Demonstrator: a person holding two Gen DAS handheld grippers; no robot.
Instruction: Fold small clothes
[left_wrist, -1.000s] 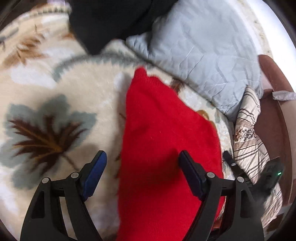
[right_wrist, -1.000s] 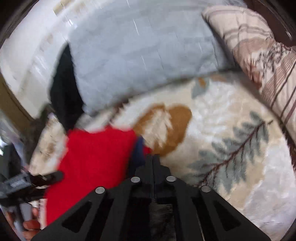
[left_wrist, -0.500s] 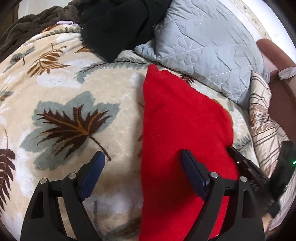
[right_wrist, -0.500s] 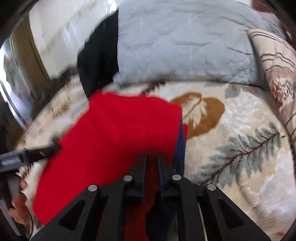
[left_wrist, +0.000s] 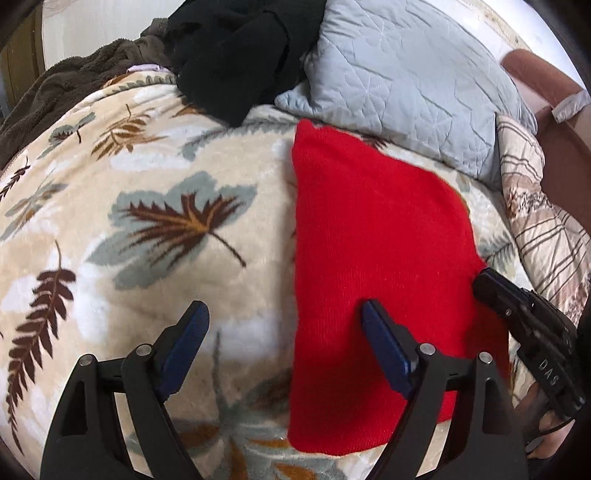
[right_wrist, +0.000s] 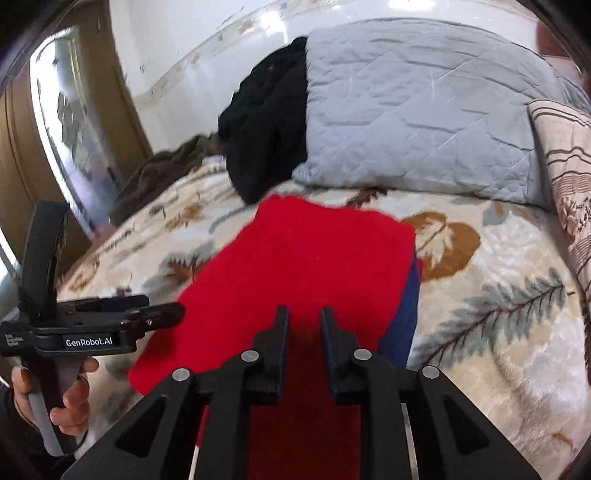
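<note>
A red knit garment (left_wrist: 376, 258) lies folded flat on the leaf-patterned blanket (left_wrist: 155, 229). A dark blue layer (right_wrist: 404, 317) peeks out along its right edge. My left gripper (left_wrist: 284, 310) is open wide above the cloth's left edge, one finger over the blanket, the other over the red cloth. My right gripper (right_wrist: 303, 312) hovers over the near end of the garment (right_wrist: 303, 258); its jaws are opening, a narrow gap shows, and nothing is pinched between them. Each view shows the other gripper: the right gripper (left_wrist: 517, 310) at the cloth's right edge, the left gripper (right_wrist: 155, 310) at its left.
A grey quilted pillow (left_wrist: 413, 81) and a black garment (left_wrist: 240, 55) lie beyond the red cloth. A striped patterned pillow (left_wrist: 546, 229) is at the right, and a brown fleece blanket (left_wrist: 66, 88) at the far left. A person's hand (right_wrist: 70, 398) holds the left gripper's handle.
The right gripper's jaws have parted from shut and let go of the red cloth, which now lies flat. Both grippers have drawn back and rolled; the left stays open.
</note>
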